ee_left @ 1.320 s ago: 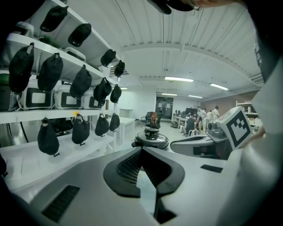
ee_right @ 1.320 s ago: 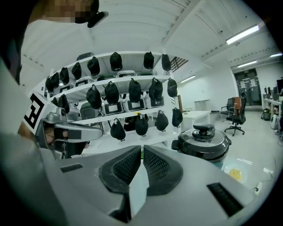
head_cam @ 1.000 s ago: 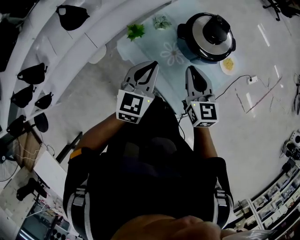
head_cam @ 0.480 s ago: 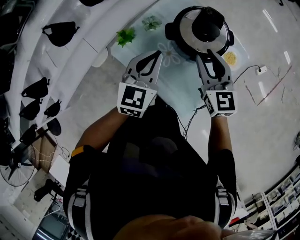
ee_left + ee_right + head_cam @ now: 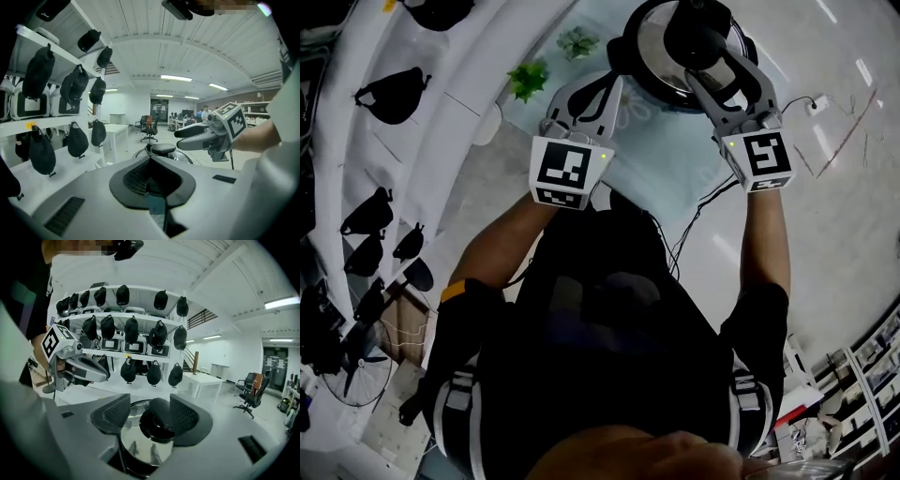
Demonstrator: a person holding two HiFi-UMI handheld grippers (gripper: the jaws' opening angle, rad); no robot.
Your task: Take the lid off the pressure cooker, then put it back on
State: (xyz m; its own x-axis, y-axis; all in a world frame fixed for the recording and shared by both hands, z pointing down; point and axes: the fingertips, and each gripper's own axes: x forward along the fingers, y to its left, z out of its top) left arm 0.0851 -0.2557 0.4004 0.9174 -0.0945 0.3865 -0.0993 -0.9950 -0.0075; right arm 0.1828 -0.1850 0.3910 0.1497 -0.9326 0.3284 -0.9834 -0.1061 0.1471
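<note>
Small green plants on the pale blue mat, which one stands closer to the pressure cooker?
The paler, grey-green plant, standing between the brighter green plant and the black-and-silver pressure cooker. The brighter one is farther off.

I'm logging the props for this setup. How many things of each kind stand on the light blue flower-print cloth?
Black pressure cooker with steel lid: 1
Small green plants: 2
Total: 3
</note>
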